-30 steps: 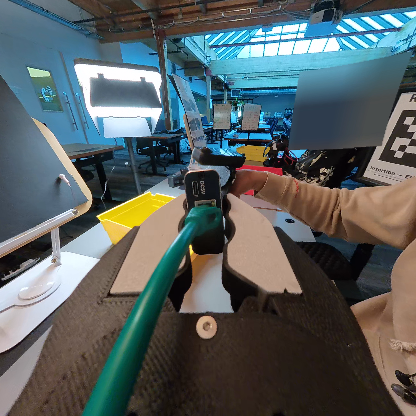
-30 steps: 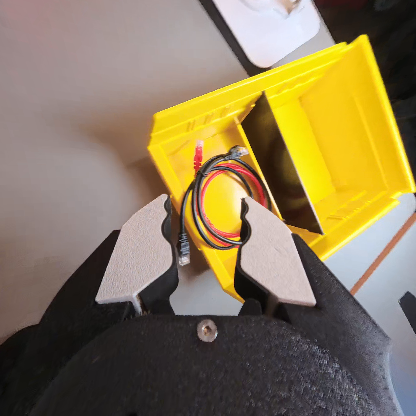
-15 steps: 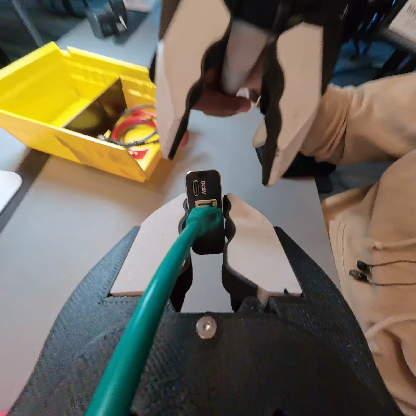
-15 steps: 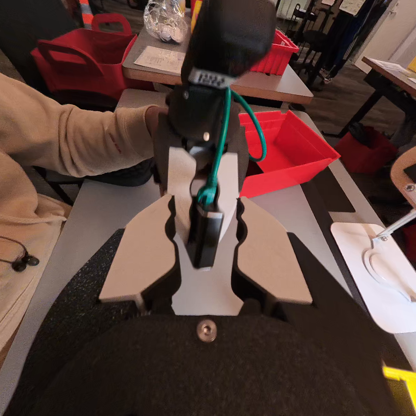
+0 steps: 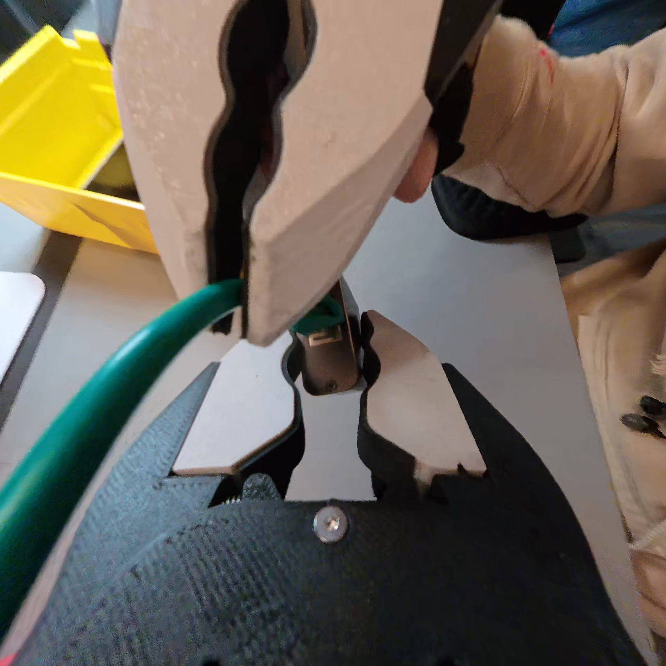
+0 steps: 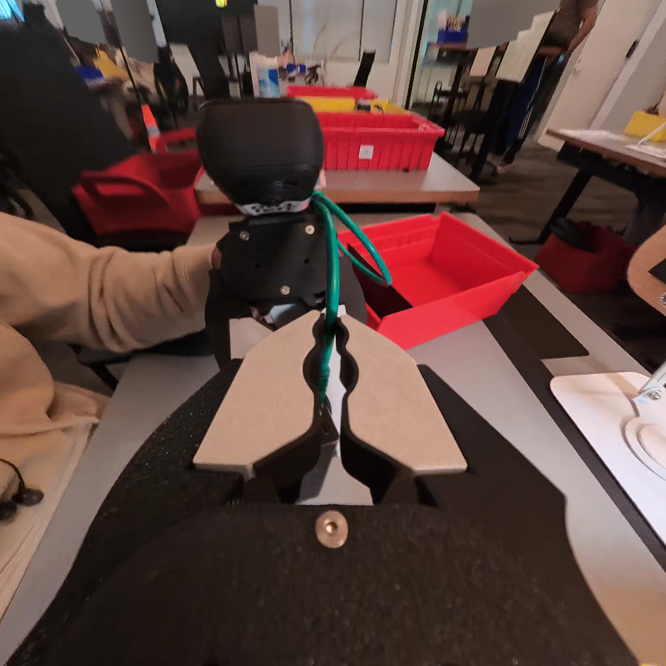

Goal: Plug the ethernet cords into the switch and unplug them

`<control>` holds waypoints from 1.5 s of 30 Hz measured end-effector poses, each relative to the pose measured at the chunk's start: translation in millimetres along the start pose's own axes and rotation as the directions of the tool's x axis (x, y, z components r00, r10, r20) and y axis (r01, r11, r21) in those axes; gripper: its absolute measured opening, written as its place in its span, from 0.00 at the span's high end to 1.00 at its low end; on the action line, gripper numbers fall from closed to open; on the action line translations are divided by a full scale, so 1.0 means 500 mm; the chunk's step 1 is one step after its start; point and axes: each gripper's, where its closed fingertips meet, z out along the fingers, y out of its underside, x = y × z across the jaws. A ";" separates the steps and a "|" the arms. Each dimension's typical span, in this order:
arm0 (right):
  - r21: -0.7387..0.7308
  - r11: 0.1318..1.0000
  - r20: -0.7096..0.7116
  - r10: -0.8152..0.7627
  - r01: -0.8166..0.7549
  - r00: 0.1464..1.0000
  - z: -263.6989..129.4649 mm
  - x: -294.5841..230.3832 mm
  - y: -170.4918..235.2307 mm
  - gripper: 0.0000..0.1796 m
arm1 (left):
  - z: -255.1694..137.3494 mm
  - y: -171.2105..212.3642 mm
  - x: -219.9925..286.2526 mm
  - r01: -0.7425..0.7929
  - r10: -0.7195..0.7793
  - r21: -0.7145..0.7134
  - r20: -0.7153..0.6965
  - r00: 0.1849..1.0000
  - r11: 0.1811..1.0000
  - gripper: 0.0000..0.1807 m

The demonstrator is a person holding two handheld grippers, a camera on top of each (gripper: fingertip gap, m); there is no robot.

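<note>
The left gripper [image 5: 329, 346] clamps the small dark switch [image 5: 329, 364] above the grey table [image 5: 450, 306]. The right gripper [image 6: 328, 326] is pinched on the green ethernet cord [image 6: 333, 274] just beside its plug. Only the left wrist view shows the yellow bin [image 5: 54, 144]; only the right shows the red bin [image 6: 450, 274].

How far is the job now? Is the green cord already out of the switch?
Done: the green ethernet cord is plugged into the small dark switch; its plug is seated in the port. In hand: the left gripper clamps the switch, and the right gripper is closed on the cord near the plug, ready to pull. Left: unplugging; the cord is not yet out.
</note>
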 end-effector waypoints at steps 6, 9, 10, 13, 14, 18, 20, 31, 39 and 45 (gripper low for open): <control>0.049 0.999 -0.038 -0.007 0.009 0.999 -0.004 0.011 -0.007 0.97 | 0.021 -0.036 -0.018 -0.025 0.015 0.168 0.061 0.998 0.986 0.81; 0.019 0.998 -0.087 -0.054 0.056 0.995 -0.012 0.017 -0.006 0.97 | 0.046 -0.039 -0.032 -0.035 0.010 0.198 0.126 0.992 0.980 0.79; 0.006 0.998 -0.109 -0.068 0.069 0.992 -0.016 0.021 -0.006 0.97 | 0.052 -0.043 -0.036 -0.026 -0.006 0.220 0.141 0.990 0.975 0.78; -0.016 0.996 -0.137 -0.085 0.083 0.987 -0.026 0.030 0.000 0.97 | 0.069 -0.063 -0.045 0.015 -0.085 0.321 0.204 0.975 0.947 0.76; 0.014 0.997 -0.136 -0.071 0.073 0.988 -0.032 0.032 -0.007 0.97 | 0.070 -0.069 -0.051 0.024 -0.114 0.360 0.232 0.966 0.933 0.75; 0.149 0.988 -0.146 -0.006 0.028 0.989 -0.077 0.045 -0.050 0.98 | 0.069 -0.076 -0.065 0.142 -0.274 0.513 0.191 0.942 0.846 0.73; 0.248 0.969 -0.111 0.039 -0.010 0.993 -0.099 0.040 -0.076 0.98 | 0.065 -0.091 -0.046 0.160 -0.257 0.581 0.089 0.962 0.798 0.73; 0.552 0.832 -0.032 0.094 -0.061 0.995 -0.156 0.044 -0.131 0.97 | -0.083 -0.153 -0.033 0.108 -0.142 0.715 -0.012 0.990 0.691 0.86; 0.459 0.875 0.117 0.112 -0.154 0.987 -0.105 0.035 -0.067 0.96 | -0.226 -0.156 -0.054 0.164 -0.169 0.695 -0.062 0.984 0.700 0.86; 0.376 0.916 0.172 0.080 -0.140 0.982 -0.056 -0.004 -0.043 0.92 | -0.216 -0.159 -0.040 0.200 -0.153 0.687 -0.130 0.980 0.699 0.86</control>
